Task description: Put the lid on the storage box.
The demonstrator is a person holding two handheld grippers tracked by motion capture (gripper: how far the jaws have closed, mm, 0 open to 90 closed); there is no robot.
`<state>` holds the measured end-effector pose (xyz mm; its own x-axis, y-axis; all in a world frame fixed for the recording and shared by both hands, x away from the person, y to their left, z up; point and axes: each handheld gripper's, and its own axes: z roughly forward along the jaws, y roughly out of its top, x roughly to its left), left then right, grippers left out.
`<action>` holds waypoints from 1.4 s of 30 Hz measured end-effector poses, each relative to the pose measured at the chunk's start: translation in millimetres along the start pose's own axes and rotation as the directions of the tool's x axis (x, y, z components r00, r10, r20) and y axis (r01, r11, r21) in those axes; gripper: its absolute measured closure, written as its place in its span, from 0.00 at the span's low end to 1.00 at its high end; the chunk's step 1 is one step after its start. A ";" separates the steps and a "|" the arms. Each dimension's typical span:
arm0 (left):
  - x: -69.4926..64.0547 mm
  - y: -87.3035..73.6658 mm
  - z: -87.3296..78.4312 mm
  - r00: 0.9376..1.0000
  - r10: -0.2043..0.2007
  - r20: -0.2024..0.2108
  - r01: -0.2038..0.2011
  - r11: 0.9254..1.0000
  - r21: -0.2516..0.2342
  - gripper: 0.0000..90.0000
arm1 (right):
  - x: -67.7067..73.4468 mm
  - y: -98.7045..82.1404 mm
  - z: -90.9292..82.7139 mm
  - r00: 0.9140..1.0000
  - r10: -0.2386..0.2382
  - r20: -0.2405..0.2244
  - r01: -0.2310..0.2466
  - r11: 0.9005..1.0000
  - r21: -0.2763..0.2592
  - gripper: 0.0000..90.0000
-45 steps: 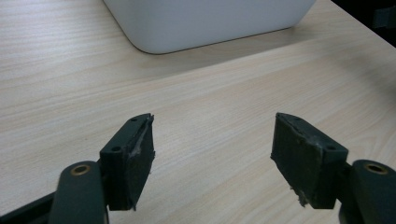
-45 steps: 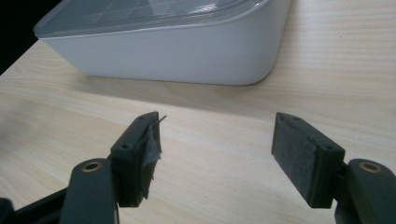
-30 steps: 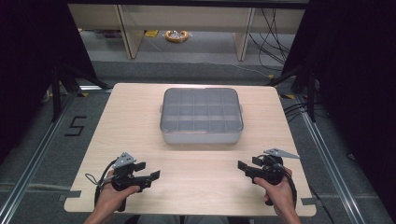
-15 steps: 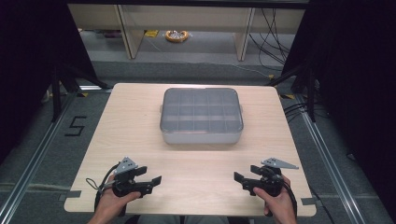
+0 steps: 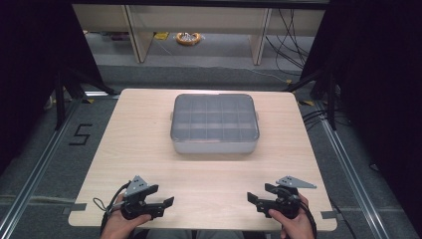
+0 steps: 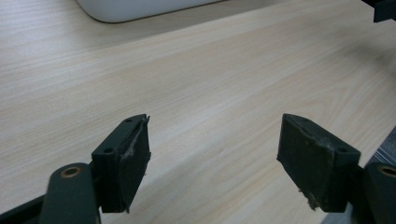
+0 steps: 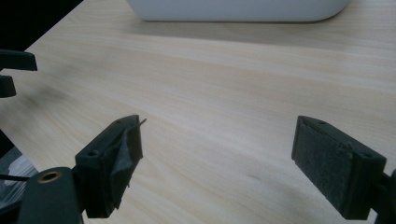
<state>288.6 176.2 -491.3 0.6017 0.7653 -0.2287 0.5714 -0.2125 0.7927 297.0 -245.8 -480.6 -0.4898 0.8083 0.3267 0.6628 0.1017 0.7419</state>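
A: Two grippers sit low at the near edge of the table [image 5: 149,139] in the high view. The left gripper [image 5: 166,201] is in the left hand [image 5: 122,221], the right gripper [image 5: 251,198] in the right hand [image 5: 293,224], their tips turned toward each other and well apart.

B: And the box?

A: The grey compartment box [image 5: 215,122] stands mid-table under a see-through lid, far from both grippers.

B: What does the left gripper view give?

A: The left gripper [image 6: 215,154] has its jaws spread wide over bare wood, nothing between them. The box [image 6: 140,8] shows as a pale rounded edge at the top, and the tip of the right gripper [image 6: 384,8] pokes in at the upper right corner.

B: And the right gripper view?

A: The right gripper [image 7: 217,158] has just been opening; its jaws stand wide and empty. The box [image 7: 238,10] lies ahead, and the left gripper [image 7: 14,70] shows at the left edge.
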 end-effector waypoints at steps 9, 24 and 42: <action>-10.1 -10.1 -2.6 1.000 0.014 0.003 -0.014 1.000 0.010 0.27 | 6.6 -8.7 -2.4 0.999 -0.030 -0.015 0.030 0.999 0.017 0.19; -29.8 -21.6 -6.9 0.999 0.030 0.034 -0.031 0.999 0.018 0.27 | 22.7 -27.2 -8.0 0.995 -0.085 -0.055 0.087 0.995 0.041 0.20; -31.8 -23.0 -6.5 0.999 0.001 0.035 -0.001 1.000 0.017 0.27 | 30.6 -33.6 -8.0 0.996 -0.078 -0.052 0.080 0.996 0.043 0.19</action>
<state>252.7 160.7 -498.5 0.6215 0.7432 -0.2478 0.5797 -0.2235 0.7835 255.2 -229.2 -490.8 -0.5687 0.7669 0.2975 0.6447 0.1910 0.7402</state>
